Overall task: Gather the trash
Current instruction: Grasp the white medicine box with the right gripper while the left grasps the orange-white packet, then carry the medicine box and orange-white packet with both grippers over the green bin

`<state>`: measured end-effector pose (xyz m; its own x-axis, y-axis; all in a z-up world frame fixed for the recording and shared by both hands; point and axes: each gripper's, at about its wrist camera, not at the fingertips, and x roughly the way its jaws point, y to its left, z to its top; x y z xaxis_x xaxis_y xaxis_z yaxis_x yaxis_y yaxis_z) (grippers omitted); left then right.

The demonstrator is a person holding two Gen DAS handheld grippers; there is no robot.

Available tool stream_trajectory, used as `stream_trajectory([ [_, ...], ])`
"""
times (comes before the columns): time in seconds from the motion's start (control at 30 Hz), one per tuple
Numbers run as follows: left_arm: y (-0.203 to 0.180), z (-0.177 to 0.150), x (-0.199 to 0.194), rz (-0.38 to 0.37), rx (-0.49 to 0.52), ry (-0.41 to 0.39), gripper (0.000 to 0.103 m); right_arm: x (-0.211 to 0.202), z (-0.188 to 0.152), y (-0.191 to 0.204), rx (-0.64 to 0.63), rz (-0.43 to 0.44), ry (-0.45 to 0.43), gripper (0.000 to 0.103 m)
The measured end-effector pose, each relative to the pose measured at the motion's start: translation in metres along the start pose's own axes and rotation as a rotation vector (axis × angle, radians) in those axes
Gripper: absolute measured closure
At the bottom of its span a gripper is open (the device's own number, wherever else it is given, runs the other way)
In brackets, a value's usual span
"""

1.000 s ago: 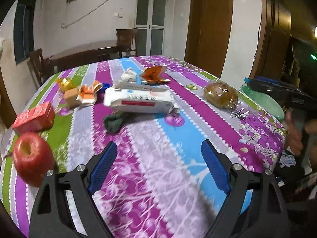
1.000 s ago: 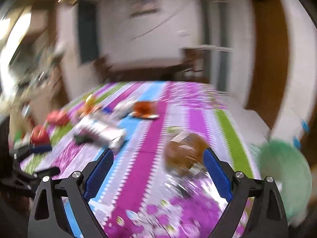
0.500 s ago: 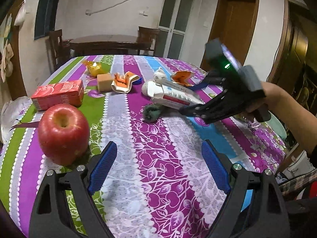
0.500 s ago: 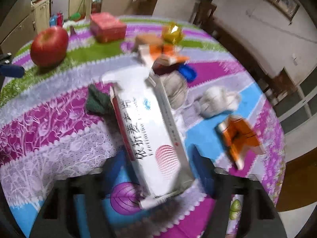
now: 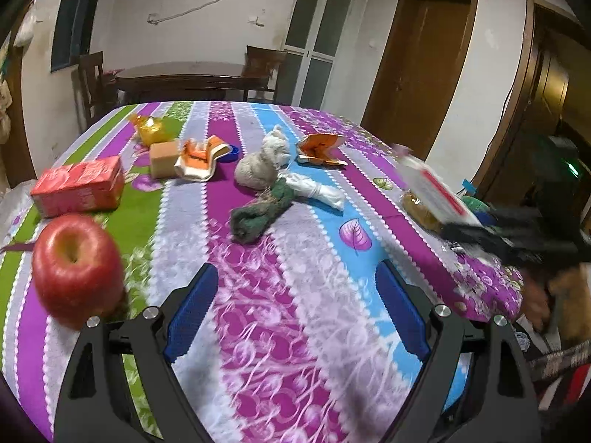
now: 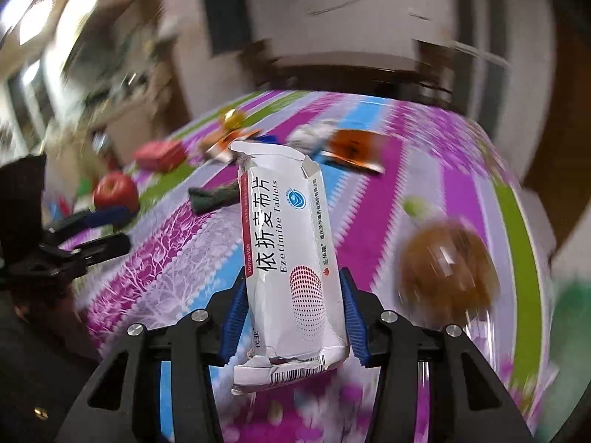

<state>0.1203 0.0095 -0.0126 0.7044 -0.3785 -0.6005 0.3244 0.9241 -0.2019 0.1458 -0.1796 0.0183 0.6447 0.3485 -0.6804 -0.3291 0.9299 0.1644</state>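
My right gripper (image 6: 291, 313) is shut on a white tablet box (image 6: 286, 243) with a torn end and holds it above the table. In the left wrist view the box (image 5: 432, 192) is blurred at the table's right edge. My left gripper (image 5: 295, 313) is open and empty over the near part of the striped tablecloth (image 5: 280, 332). On the table lie a green rag (image 5: 262, 208), a white cloth ball (image 5: 262, 166), a white plastic wad (image 5: 317, 188), a torn orange packet (image 5: 321, 147) and another orange wrapper (image 5: 199, 157).
A red apple (image 5: 75, 264) sits close by my left finger. A red carton (image 5: 79, 186), a tan block (image 5: 164, 158) and a gold wrapper (image 5: 149, 129) lie at the left. A wrapped brown bun (image 6: 448, 265) sits at the right edge. A green bin (image 6: 572, 313) is beyond it.
My right gripper closed on the white tablet box and lifted it off the table toward the right edge. The cloth ball and plastic wad behind it are now uncovered. My left gripper barely moved.
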Motion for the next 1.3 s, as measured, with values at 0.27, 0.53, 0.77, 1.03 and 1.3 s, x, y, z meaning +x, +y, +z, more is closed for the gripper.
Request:
stream_trajectory([
  [0.27, -0.001, 0.055, 0.033, 0.14, -0.072, 0.007, 0.019, -0.038, -0.043, -0.018, 0.197, 0.025, -0.111, 0.058],
  [0.53, 0.039, 0.121, 0.104, 0.36, -0.164, 0.07, 0.05, -0.036, -0.046, -0.01, 0.181, 0.108, -0.126, 0.058],
  [0.77, 0.051, 0.128, 0.166, 0.482, -0.09, 0.189, 0.055, -0.033, -0.047, -0.013, 0.186, 0.125, -0.111, 0.058],
  [1.03, 0.06, 0.118, 0.138, 0.383, -0.219, 0.145, 0.096, -0.031, -0.041, -0.012, 0.195, 0.118, -0.12, 0.058],
  [1.3, 0.014, 0.106, 0.042, 0.295, -0.136, -0.044, 0.096, -0.034, -0.027, -0.007, 0.181, 0.101, -0.155, 0.058],
])
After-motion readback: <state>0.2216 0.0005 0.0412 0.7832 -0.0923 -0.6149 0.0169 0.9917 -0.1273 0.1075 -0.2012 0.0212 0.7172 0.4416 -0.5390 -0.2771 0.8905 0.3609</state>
